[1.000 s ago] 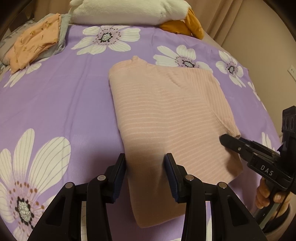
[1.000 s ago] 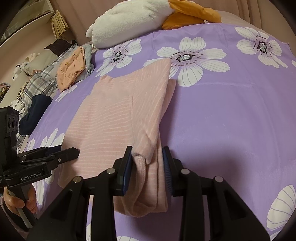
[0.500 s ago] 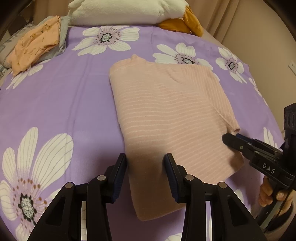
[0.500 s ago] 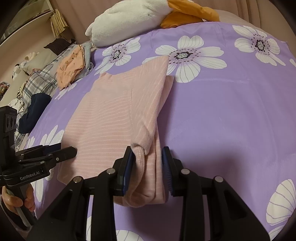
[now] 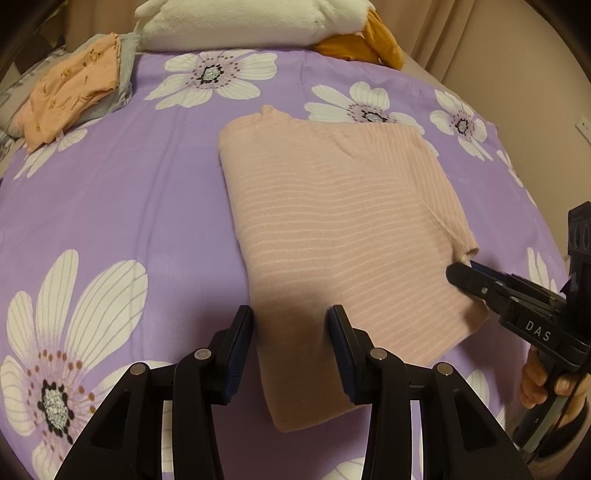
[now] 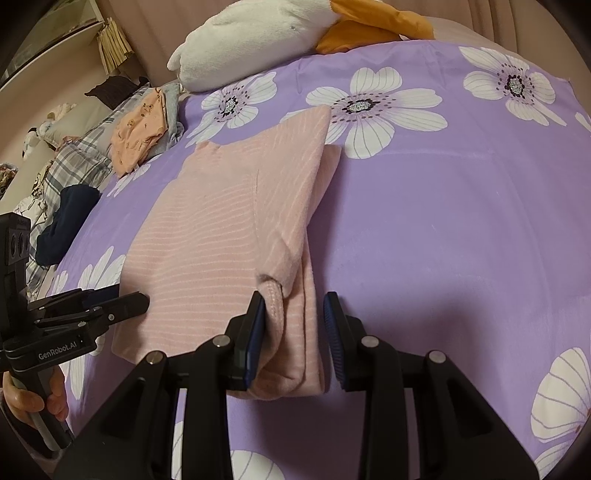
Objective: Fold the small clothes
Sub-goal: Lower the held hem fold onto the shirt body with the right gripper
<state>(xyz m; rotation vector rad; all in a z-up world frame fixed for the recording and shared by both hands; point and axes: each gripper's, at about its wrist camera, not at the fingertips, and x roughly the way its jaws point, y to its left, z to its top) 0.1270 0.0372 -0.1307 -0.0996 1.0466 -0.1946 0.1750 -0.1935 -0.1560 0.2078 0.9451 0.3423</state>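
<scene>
A pale pink ribbed knit garment with thin lighter stripes [image 5: 343, 236] lies folded into a rough rectangle on the bed, on a smooth lilac bedsheet printed with large white daisies [image 5: 110, 192]. One sleeve is turned in over the body, its stitched cuff [image 6: 275, 295] ending near the garment's lower right corner, and a small neckline tab sticks up at the far edge. The left gripper [image 5: 291, 343] hovers at the near left part of the garment with its jaws apart, the dark padded faces straddling the cloth without pinching it. The right gripper [image 6: 295, 328] sits at the folded right edge, its jaws apart on either side of the doubled fabric; its left pad is close against the cuff, the right pad shows a gap. At the head of the bed rests a white fleecy plush toy with orange parts [image 6: 258, 33]. Beside it lies a soft peach printed garment on grey cloth [image 5: 74, 92].
</scene>
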